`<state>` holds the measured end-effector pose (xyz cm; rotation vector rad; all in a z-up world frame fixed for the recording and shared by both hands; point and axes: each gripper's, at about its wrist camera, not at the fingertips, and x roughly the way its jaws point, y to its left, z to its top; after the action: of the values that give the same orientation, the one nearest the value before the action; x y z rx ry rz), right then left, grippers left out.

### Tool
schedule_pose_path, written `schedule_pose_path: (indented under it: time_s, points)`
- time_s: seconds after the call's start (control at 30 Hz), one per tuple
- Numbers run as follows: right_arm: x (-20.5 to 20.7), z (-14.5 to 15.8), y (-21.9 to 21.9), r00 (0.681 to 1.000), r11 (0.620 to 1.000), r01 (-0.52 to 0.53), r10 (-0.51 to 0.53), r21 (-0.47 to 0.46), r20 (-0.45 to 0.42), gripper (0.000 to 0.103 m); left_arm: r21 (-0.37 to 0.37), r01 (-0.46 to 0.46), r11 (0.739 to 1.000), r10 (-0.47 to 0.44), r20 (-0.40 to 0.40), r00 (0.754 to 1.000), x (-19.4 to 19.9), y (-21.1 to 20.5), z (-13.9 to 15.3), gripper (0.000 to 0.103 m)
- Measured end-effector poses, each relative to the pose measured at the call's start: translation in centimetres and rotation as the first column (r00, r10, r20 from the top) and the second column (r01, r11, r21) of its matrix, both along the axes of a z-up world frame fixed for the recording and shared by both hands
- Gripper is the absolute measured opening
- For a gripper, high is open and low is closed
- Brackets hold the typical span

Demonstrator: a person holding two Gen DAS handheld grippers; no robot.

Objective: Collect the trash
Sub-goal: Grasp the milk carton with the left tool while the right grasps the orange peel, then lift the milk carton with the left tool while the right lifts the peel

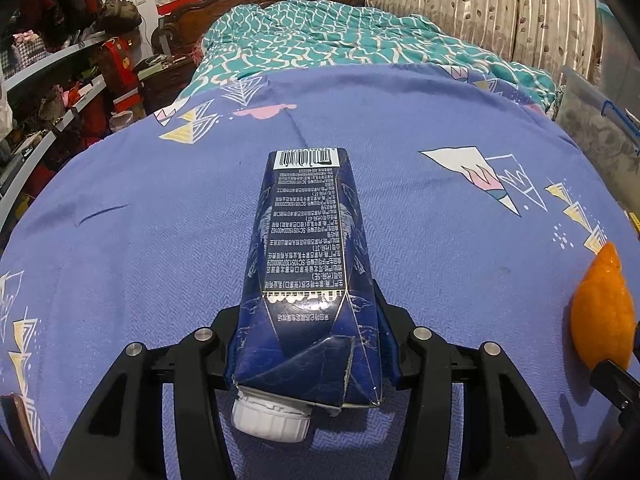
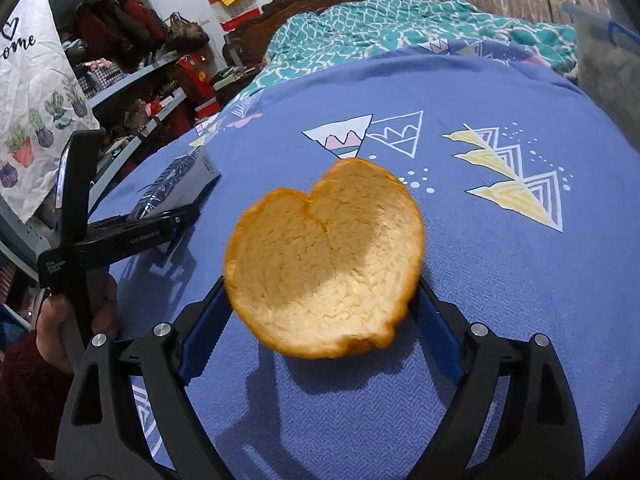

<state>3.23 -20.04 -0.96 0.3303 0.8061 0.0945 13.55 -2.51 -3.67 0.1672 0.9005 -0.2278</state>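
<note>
Blue carton, left wrist view: we see the dark blue carton (image 1: pixel 308 280) lying lengthwise on the purple bedspread (image 1: pixel 132 248), white cap (image 1: pixel 272 420) towards the camera.
Left gripper: our left gripper (image 1: pixel 308 344) has its fingers pressed against both sides of the carton's cap end, pinching it.
Peel at the edge: an orange peel (image 1: pixel 602 312) shows at the right border.
Right wrist view, peel: the orange peel (image 2: pixel 326 256) sits pale side up between our right gripper (image 2: pixel 320 320) fingers.
Right fingers: spread wide; we cannot tell whether either blue pad touches the peel.
Left side: a hand (image 2: pixel 76 320) holds the other gripper, clamped on the carton (image 2: pixel 176 184).
</note>
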Motion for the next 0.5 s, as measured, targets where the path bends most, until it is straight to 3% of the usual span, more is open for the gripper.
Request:
schedule_pose_path:
  time_s: [0.13,0.5]
  points:
    - [-0.21,0.13,-0.11,1.0,1.0,0.003,-0.003,0.01,0.013,0.088,0.004,-0.014,1.0,0.014,-0.003,1.0,0.09,0.13,-0.04,0.055]
    - [-0.8,0.22,-0.63,0.999,0.999,0.037,-0.038,0.025,0.032,0.089,0.013,-0.025,1.0,0.025,0.0,1.0,-0.02,0.1,-0.01,0.058]
